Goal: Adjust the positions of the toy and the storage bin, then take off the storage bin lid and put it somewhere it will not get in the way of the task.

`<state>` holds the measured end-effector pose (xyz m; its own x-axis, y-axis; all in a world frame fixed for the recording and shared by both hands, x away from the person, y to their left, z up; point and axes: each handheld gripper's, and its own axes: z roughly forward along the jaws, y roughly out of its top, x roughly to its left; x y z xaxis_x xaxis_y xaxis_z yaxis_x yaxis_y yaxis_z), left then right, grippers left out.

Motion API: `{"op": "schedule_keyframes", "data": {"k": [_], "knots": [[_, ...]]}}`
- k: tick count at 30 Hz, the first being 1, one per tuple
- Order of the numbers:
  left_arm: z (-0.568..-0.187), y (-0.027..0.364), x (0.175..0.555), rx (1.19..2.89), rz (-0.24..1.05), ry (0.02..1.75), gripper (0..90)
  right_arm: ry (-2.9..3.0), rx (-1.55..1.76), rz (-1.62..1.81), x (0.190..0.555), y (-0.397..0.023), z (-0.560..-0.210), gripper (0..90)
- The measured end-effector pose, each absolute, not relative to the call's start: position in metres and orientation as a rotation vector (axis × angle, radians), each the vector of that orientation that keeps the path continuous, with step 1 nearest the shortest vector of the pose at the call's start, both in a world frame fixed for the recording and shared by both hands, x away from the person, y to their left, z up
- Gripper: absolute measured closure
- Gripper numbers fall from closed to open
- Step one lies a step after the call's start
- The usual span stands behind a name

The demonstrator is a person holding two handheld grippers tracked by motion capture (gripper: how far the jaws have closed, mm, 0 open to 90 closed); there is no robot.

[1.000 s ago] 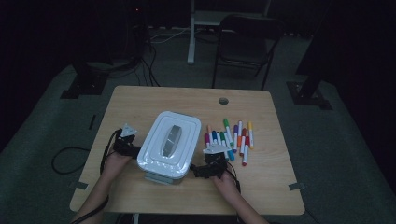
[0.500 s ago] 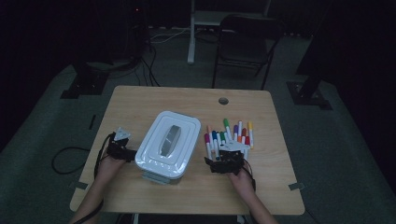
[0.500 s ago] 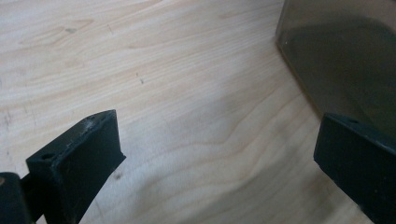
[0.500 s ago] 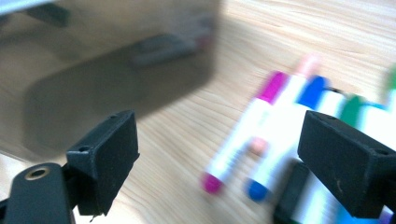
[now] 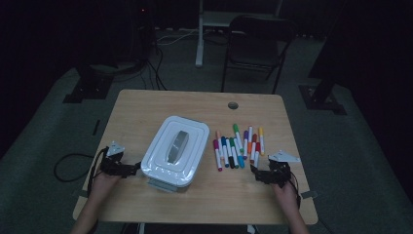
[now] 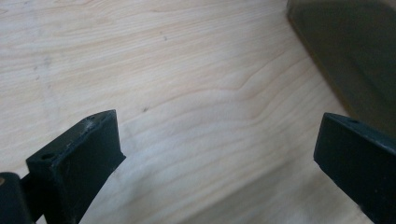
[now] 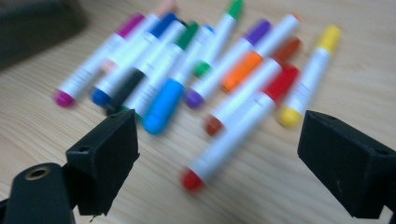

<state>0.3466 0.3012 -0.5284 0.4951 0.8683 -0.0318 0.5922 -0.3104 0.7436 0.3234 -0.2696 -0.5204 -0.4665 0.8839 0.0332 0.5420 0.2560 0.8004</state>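
While the left claw (image 5: pixel 130 169) sits at the near-left part of the bench (image 5: pixel 146 105), just beside the white lidded box (image 5: pixel 173 150), its jaws stand wide apart w/ nothing but bare wood between them in the left gripper view; a dark blurred edge, prob. the box, shows at upper right there. Box lies approx. mid-bench, tilted a bit, lid on, w/ a grey handle (image 5: pixel 177 144) along its top. Right of it is a loose heap of markers (image 5: pixel 238 146), white barrels w/ coloured caps, lying roughly side by side and overlapping, near the box but apart from it. Right claw (image 5: pixel 254 173) is at the near-right of the bench, just short of the markers' near ends, jaws spread wide & holding nothing. In the right gripper view the red marker (image 7: pixel 238 133) points its cap into the gap between the jaws, not touching either one; blue marker (image 7: pixel 161 105) lies close to one jaw, yellow marker (image 7: pixel 308 77) close to the other; view is blurry
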Motion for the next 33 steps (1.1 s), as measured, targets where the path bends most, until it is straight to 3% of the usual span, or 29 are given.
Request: {"op": "schedule_keyframes", "data": {"k": [16,25,30,33], "knots": [[-0.521,0.328,0.317,1.983,0.467,1.253,1.6,2.146,1.367,0.91,0.317,-0.311,-0.55,12.2],[-0.487,0.326,0.309,1.955,0.494,1.24,1.6,2.134,1.404,0.919,0.321,-0.316,-0.55,12.0],[-0.461,0.319,0.3,1.905,0.597,1.22,1.7,2.147,1.389,0.924,0.321,-0.316,-0.55,12.0],[-0.444,0.315,0.297,1.869,0.593,1.198,1.7,2.138,1.403,0.921,0.322,-0.316,-0.55,12.0]]}}
